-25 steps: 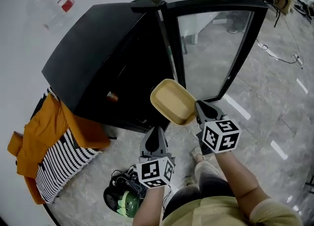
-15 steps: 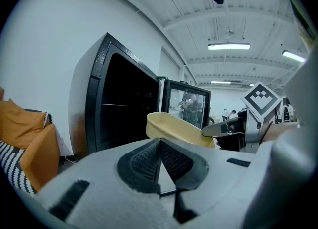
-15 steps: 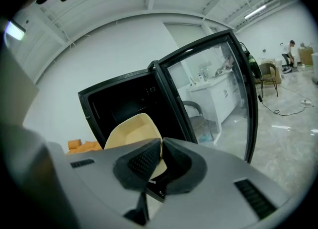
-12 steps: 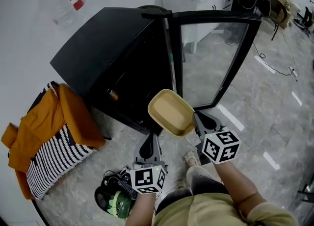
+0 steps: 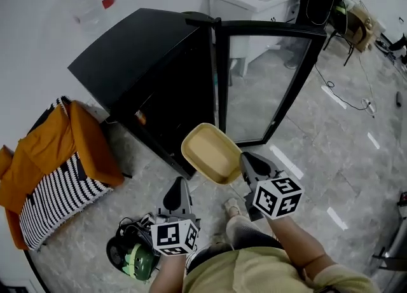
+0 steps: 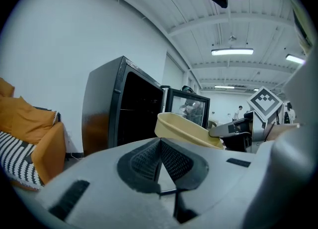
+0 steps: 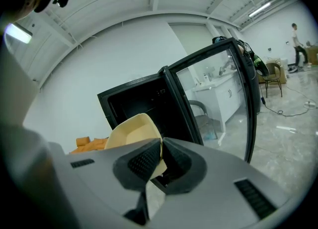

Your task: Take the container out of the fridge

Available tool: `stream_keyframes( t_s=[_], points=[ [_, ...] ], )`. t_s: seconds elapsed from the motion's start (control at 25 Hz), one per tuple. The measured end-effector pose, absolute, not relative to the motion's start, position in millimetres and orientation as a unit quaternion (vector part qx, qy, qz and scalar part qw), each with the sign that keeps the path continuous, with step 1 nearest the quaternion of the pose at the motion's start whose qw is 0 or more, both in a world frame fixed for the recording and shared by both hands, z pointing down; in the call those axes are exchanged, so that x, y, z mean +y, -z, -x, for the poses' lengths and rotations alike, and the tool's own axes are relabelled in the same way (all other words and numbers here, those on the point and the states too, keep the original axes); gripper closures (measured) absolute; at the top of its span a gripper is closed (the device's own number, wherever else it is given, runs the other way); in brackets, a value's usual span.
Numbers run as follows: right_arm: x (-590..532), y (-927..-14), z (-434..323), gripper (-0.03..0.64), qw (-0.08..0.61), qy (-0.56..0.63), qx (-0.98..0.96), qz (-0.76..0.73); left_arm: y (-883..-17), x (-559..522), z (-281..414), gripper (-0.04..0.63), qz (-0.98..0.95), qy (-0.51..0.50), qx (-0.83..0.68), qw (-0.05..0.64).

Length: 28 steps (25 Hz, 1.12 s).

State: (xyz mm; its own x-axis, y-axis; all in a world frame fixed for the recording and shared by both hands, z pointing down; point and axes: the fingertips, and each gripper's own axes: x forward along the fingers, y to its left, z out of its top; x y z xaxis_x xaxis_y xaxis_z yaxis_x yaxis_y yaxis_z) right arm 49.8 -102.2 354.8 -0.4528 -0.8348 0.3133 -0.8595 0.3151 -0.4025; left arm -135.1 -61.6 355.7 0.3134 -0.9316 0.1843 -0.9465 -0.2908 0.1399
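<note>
Grey marble floor point(image 5: 331, 152), black fridge point(image 5: 140, 56) at left with its glass door point(image 5: 267, 75) swung wide. The left gripper point(image 5: 179, 188) is pinched together on nothing; the yellow container point(image 5: 210, 152) hangs outside the fridge, its rim clamped by the right gripper point(image 5: 247, 160). Extraction looks all but done, and next it needs a place to land.

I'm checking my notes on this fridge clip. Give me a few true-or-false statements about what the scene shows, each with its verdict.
1. The right tool grips the yellow container by its rim, outside the fridge. True.
2. The fridge door is shut. False: it stands open.
3. The left tool is shut and empty. True.
4. The orange cloth lies on top of the fridge. False: it lies beside the fridge, on its left in the head view.
</note>
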Motion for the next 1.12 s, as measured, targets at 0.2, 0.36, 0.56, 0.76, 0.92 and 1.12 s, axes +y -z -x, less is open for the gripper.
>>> stream_keyframes(
  t_s=[0.2,0.36,0.56,0.76,0.92,1.12],
  points=[
    [-80,-354,-44,0.580,0.026,-0.267,-0.817,-0.510,-352,-41,136,0.571,-0.802,-0.030,-0.586,0.114],
    [-64,-356,-41,0.580,0.033,-0.269,-0.821,-0.502,-352,-24,139,0.571,-0.798,-0.032,-0.590,0.115],
    [-51,-361,-37,0.580,0.040,-0.274,-0.823,-0.497,-349,-6,146,0.572,-0.794,-0.031,-0.596,0.114],
    [-43,-363,-36,0.580,0.041,-0.275,-0.823,-0.495,-349,5,150,0.571,-0.790,-0.031,-0.601,0.115],
    [-40,-364,-35,0.580,0.041,-0.277,-0.824,-0.493,-350,10,151,0.571,-0.788,-0.032,-0.603,0.116],
    [-35,-365,-32,0.580,0.045,-0.276,-0.826,-0.490,-350,14,154,0.571,-0.784,-0.029,-0.608,0.120]
  ],
)
